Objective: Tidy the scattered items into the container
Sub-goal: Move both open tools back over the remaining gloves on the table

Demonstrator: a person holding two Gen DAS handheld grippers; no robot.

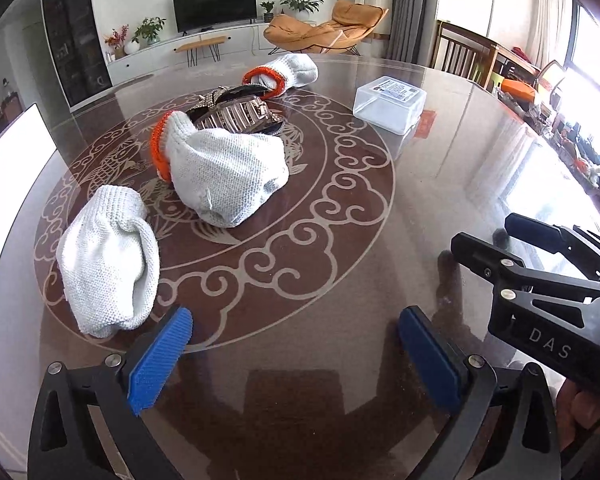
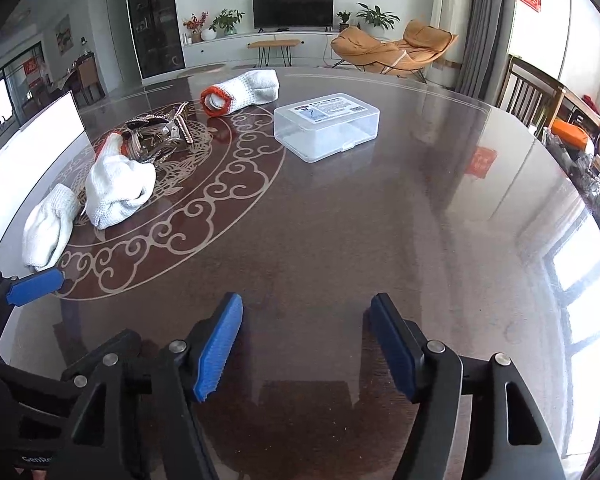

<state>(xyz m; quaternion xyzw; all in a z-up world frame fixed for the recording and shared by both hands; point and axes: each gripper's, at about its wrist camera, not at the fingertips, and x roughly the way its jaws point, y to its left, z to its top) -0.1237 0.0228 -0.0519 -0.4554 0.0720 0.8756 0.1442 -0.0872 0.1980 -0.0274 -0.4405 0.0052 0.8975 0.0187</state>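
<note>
A clear lidded plastic box (image 1: pixel 389 103) (image 2: pixel 326 125) stands shut on the round table. Three white knitted gloves lie to its left: a near one (image 1: pixel 108 264) (image 2: pixel 48 228), a middle one with an orange cuff (image 1: pixel 224 172) (image 2: pixel 118 188), and a far one with an orange cuff (image 1: pixel 284 72) (image 2: pixel 240 92). A sparkly hair claw clip (image 1: pixel 236 114) (image 2: pixel 156 136) lies between the middle and far gloves. My left gripper (image 1: pixel 296 354) is open and empty, just right of the near glove. My right gripper (image 2: pixel 306 346) is open and empty over bare table; it also shows in the left wrist view (image 1: pixel 488 236).
The dark glossy table (image 2: pixel 380 240) has a pale swirl ring pattern. A white panel (image 2: pixel 32 140) stands along its left edge. Wooden chairs (image 2: pixel 532 92) and a cluttered sideboard (image 2: pixel 592 168) are at the right. A TV and orange lounge chair stand far behind.
</note>
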